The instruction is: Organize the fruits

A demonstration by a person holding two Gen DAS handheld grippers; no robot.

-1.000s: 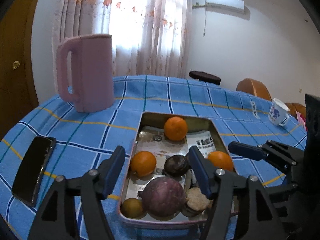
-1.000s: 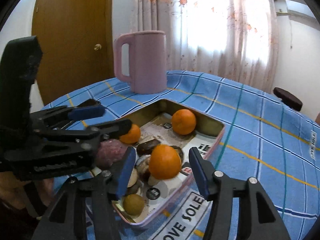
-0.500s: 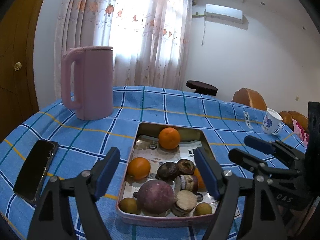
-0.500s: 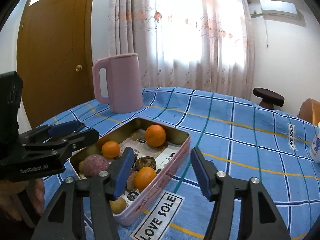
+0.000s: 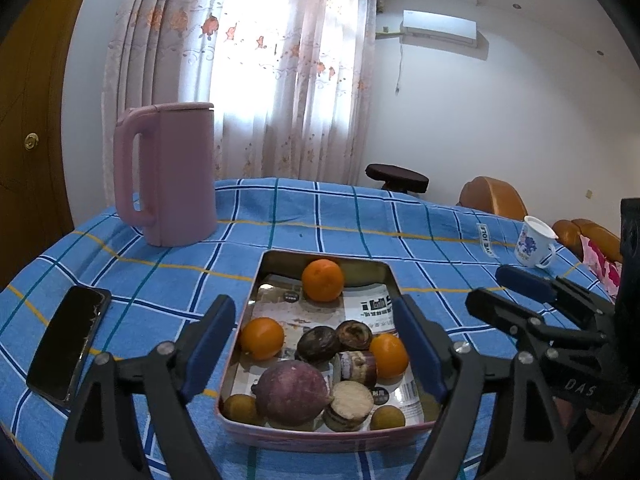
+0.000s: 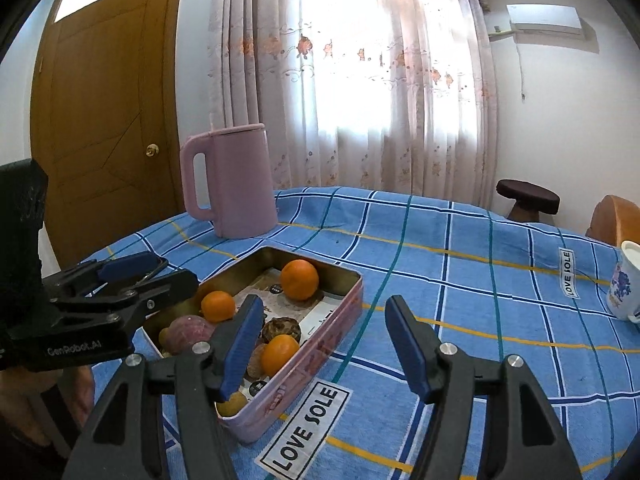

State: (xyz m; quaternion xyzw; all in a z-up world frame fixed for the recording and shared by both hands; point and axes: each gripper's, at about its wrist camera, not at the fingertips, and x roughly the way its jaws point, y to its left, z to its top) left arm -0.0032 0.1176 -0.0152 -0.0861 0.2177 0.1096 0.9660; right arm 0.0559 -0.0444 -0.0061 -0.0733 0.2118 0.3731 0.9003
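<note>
Fruits lie together in a pink-rimmed metal tin (image 5: 256, 300) lined with printed paper, set near the front edge of a table under a blue checked cloth (image 5: 360, 216): three oranges, the far one (image 5: 322, 280) alone near the back wall, one (image 5: 262, 338) at the left wall and one (image 5: 388, 355) at the right; a large purple fruit (image 5: 292, 393) in front; dark, partly cut pieces clustered in the middle; small yellow fruits at the front corners.

The round fruit looks apt to roll or squirt from a pinch taken off-centre, and the crowded front of the tin leaves little room for a finger to slip down without nudging a neighbour; the cut pieces may also crush under a hard squeeze. A knock on the rim could shift the tin toward the table edge.

The left gripper (image 5: 316, 344) hovers above the tin's near end, jaws spread wide and empty, fingers straddling it. The right gripper (image 6: 322, 346) hangs off the tin's right side over bare cloth, jaws likewise apart and holding nothing. A pink jug (image 5: 168, 172), a phone (image 5: 68, 344) and a white cup (image 5: 534, 242) stand clear of the tin
</note>
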